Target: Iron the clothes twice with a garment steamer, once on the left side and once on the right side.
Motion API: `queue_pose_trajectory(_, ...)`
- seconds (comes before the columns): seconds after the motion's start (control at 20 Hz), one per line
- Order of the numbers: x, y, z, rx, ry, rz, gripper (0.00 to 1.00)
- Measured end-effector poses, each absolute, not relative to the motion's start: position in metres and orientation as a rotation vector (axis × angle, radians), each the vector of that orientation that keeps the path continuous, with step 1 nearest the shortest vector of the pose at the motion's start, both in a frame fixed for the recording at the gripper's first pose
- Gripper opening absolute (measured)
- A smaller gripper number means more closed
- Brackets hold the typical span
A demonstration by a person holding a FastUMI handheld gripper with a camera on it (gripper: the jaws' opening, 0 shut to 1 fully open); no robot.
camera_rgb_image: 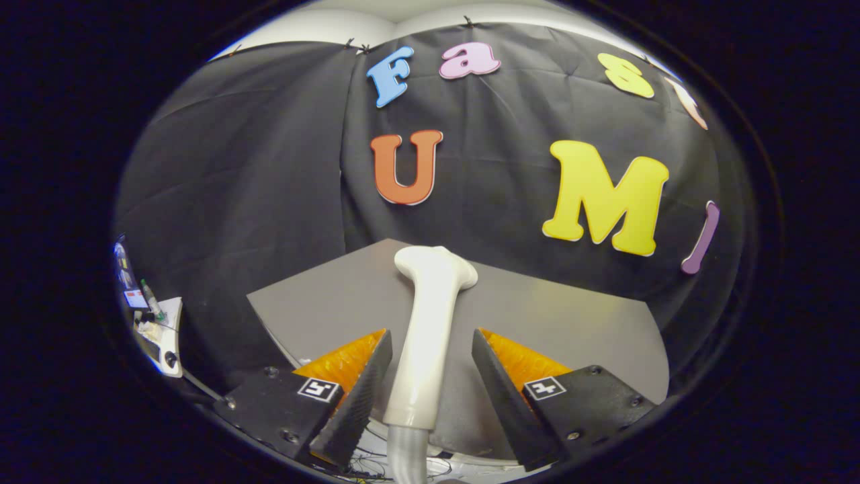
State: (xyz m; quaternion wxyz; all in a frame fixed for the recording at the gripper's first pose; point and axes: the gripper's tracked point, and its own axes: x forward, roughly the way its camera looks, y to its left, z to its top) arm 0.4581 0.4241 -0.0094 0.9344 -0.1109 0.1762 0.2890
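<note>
A white garment steamer [430, 323] lies lengthwise on a grey board [578, 323]. Its head points away from me toward the black cloth wall, and a grey hose [408, 457] leaves its near end. My gripper [431, 334] is open and straddles the steamer's handle, one finger on each side. The left finger [363, 390] is close beside the handle. A strip of grey board shows between the handle and the right finger [500, 390]. I see no garment on the board.
The black cloth wall [269, 188] hangs right behind the board's far edge. Low beside the left finger is a small white stand [164, 329] with a screen and small items. Loose cables [369, 464] lie below the board's near edge.
</note>
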Motion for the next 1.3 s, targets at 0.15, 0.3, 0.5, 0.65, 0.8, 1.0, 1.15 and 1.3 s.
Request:
queue_pose_trajectory(0.15, 0.465, 0.428, -0.024, -0.239, 0.428, 0.597, 0.72)
queue_pose_trajectory(0.3, 0.458, 0.434, -0.023, -0.171, 0.462, 0.617, 0.63)
queue_pose_trajectory(0.5, 0.456, 0.437, -0.020, -0.072, 0.497, 0.622, 0.47)
queue_pose_trajectory(0.65, 0.444, 0.429, -0.014, -0.021, 0.488, 0.632, 0.38)
queue_pose_trajectory(0.8, 0.424, 0.411, 0.003, 0.003, 0.433, 0.631, 0.38)
queue_pose_trajectory(1.0, 0.393, 0.373, 0.046, 0.068, 0.344, 0.606, 0.38)
queue_pose_trajectory(1.15, 0.376, 0.332, 0.080, 0.123, 0.276, 0.564, 0.38)
queue_pose_trajectory(1.3, 0.364, 0.282, 0.110, 0.177, 0.222, 0.493, 0.38)
